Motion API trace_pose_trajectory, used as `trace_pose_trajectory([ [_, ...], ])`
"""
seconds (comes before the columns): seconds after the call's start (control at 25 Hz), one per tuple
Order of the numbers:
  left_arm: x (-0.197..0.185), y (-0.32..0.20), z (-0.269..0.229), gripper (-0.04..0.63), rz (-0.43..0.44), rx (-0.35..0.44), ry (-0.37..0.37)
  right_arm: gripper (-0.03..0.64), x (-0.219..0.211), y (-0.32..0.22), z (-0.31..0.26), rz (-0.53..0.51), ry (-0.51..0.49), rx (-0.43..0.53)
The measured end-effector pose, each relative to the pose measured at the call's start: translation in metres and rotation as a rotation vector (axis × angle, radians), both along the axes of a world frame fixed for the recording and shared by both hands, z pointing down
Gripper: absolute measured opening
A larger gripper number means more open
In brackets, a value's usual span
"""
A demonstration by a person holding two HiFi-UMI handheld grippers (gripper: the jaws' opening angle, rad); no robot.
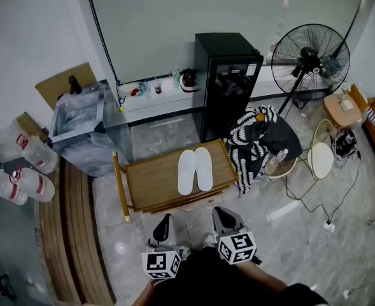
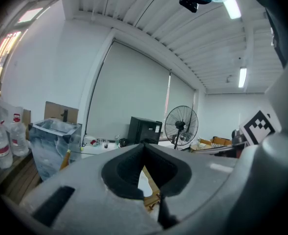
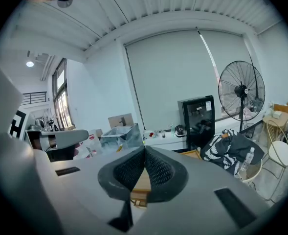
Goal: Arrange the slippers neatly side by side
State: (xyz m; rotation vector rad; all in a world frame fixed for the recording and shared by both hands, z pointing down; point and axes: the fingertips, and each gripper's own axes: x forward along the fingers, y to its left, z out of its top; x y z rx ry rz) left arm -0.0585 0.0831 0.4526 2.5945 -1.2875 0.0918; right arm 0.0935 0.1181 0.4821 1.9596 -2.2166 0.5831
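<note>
Two white slippers [image 1: 195, 170] lie side by side, touching, on the low wooden table [image 1: 146, 182] in the head view. A sliver of one white slipper [image 2: 144, 182] shows between the jaws in the left gripper view. My left gripper [image 1: 164, 227] hovers near my body, well short of the table, its jaws shut with nothing in them. My right gripper [image 1: 225, 220] is held beside it, also shut and empty. In each gripper view the jaws [image 2: 144, 148] [image 3: 144, 151] meet at their tips.
A black cabinet [image 1: 228, 81] stands behind the table, a standing fan [image 1: 310, 60] at the back right. A chair with striped and dark clothing [image 1: 261, 142] sits right of the table. A clear plastic bin [image 1: 85, 129] and water bottles [image 1: 21, 171] are at the left. Cables [image 1: 314, 203] lie on the floor.
</note>
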Motion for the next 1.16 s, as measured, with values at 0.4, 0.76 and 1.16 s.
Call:
trace_pose_trajectory([
  [0.4, 0.017, 0.010, 0.003, 0.017, -0.015, -0.003, -0.013, 0.012, 0.011, 0.010, -0.003, -0.028, -0.021, 0.017],
  [0.76, 0.025, 0.005, 0.003, 0.015, -0.030, -0.007, -0.014, 0.012, 0.016, 0.009, -0.001, -0.051, -0.028, 0.014],
  [1.16, 0.030, 0.001, 0.004, 0.015, -0.017, -0.007, -0.021, 0.012, 0.016, 0.000, 0.003, -0.068, -0.027, 0.004],
])
